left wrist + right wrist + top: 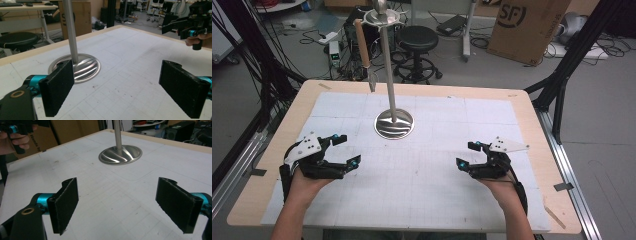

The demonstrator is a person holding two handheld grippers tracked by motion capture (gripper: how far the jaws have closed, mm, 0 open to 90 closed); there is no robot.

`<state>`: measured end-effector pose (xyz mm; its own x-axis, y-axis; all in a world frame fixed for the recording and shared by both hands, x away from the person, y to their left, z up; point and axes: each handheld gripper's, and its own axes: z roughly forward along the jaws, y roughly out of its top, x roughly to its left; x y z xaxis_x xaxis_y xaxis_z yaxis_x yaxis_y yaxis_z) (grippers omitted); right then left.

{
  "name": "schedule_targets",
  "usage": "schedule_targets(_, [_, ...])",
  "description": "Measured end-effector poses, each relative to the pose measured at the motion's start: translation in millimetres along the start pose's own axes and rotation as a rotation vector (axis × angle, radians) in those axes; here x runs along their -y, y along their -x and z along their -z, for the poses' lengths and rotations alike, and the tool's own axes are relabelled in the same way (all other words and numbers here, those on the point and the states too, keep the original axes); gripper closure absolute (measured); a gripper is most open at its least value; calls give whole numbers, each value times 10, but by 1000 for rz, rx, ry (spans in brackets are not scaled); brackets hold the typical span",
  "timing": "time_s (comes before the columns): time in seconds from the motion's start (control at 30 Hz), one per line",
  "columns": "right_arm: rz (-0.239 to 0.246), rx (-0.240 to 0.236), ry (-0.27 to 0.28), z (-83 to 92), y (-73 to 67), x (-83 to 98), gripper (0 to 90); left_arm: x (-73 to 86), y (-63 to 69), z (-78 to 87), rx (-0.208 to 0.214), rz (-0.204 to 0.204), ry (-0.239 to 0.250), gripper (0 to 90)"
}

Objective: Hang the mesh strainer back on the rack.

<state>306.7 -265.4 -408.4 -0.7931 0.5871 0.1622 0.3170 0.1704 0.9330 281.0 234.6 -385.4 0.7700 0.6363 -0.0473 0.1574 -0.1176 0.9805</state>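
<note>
table (532,107) wood-edged, topped with a white gridded mat (437,165), a few dark specks on it. around it: grey floor with cables, black round stool (418,39) behind the far edge, brown cardboard box (527,25) far right, black frame struts both sides, aluminium rail along the right edge.

metal stand (394,122) sits on the mat toward the far middle, slightly left of centre: round shiny base flat on the mat, thin pole straight up, long axis vertical, small round top plate at the upper end. a wooden-handled utensil (363,50) hangs from that top plate on the left side, handle up, metal end pointing down, long axis close to vertical, clear of the mat. can't tell what kind of utensil.

left gripper (346,150) near the left side of the mat, low over it, tips aimed toward the middle. jaws spread wide, nothing between them; in the left gripper view the stand base lies just beyond the left pad (58,88).

right gripper (467,155) mirrored on the right side, well apart from the stand. jaws wide apart, pads (65,203) bare, nothing held; bare mat between them, stand base farther off.

both grippers apart from the stand and from each other.
</note>
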Motion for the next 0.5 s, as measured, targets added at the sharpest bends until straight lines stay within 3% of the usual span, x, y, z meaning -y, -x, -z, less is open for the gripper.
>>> schedule_targets(0.5, [-2, -9, -8, -12, 3, 4, 176, -1, -9, -7, -4, 1, 3, 135])
